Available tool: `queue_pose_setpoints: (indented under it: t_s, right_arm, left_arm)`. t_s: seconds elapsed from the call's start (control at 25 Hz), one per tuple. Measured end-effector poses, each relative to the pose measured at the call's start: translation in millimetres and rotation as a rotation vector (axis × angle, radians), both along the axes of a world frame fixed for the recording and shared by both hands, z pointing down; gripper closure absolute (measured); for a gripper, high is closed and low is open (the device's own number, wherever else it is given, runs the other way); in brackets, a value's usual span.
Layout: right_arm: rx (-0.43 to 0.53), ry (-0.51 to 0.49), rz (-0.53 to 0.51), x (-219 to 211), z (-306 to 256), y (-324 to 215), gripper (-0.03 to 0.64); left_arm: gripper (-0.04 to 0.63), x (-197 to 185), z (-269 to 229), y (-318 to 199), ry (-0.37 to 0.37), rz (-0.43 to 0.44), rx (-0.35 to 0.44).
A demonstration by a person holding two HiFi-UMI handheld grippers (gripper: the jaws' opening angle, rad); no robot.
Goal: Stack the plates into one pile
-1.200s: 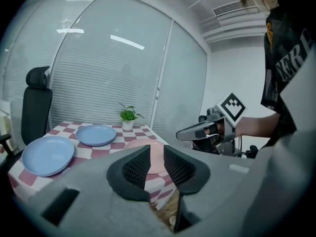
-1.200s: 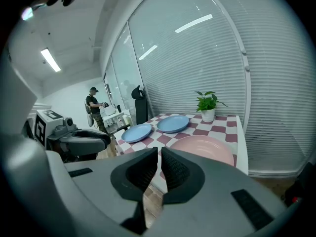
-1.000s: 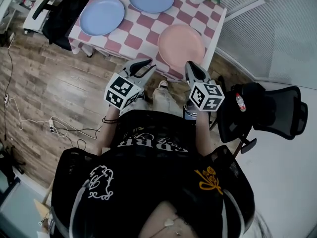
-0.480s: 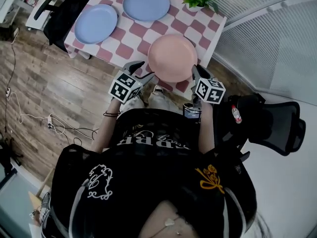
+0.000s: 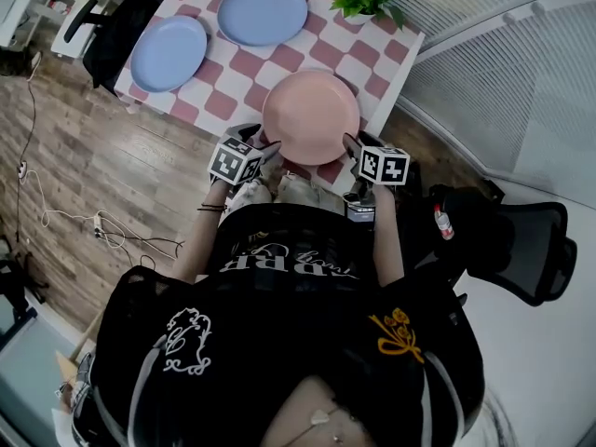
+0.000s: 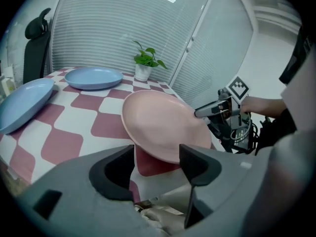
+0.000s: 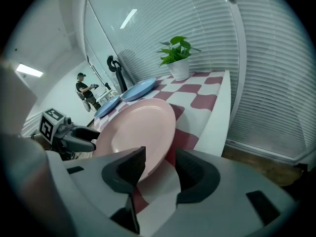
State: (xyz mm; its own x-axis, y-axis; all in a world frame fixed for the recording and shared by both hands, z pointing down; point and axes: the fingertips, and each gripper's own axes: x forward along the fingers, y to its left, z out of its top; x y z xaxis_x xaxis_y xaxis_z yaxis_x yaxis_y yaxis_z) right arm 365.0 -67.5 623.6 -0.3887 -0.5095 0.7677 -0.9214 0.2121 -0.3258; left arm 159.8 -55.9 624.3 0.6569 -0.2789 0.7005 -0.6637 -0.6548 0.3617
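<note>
Handling: pink plate (image 5: 310, 115) judged rigid, light, smooth (could slip), prob. chips if dropped; take hold at opposite rims. Appearance: round, shallow, plain. Location: near edge of table (image 5: 372, 63). My left gripper (image 5: 264, 145) and right gripper (image 5: 353, 143) flank it, jaws wide, just been opening, rim at each gap, not gripped.

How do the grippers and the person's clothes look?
The left gripper and right gripper have grey bodies and black jaws; each carries a white cube with black square markers. The jaws have just been opening, the pink plate between them. The person wears a black top with white and yellow prints.
</note>
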Motion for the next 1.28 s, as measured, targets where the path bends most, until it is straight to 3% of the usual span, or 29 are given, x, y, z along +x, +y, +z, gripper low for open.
queue_pose_setpoints:
  t_s: [0.2, 0.56, 1.04, 1.28]
  right_arm:
    - [-0.036, 0.004, -0.064, -9.1, 12.1, 2.7, 0.462]
    - [-0.077, -0.045, -0.025, 0.3, 6.4, -2.5, 0.497]
    - [0.030, -0.110, -0.042, -28.2, -38.8, -27.8, 0.508]
    - [0.062, -0.073, 0.006, -55.6, -51.9, -38.0, 0.514]
  left_arm:
    - [0.310, 8.0, 9.8, -0.5, 0.004, -0.021, -0.017]
    - [0.310, 15.6, -3.1, -1.8, 0.018, -0.070, -0.018]
    - [0.310, -10.2, -43.4, -13.7, 0.011, -0.131, 0.093]
    - [0.310, -39.2, -51.6, -29.1, 0.021, -0.094, 0.129]
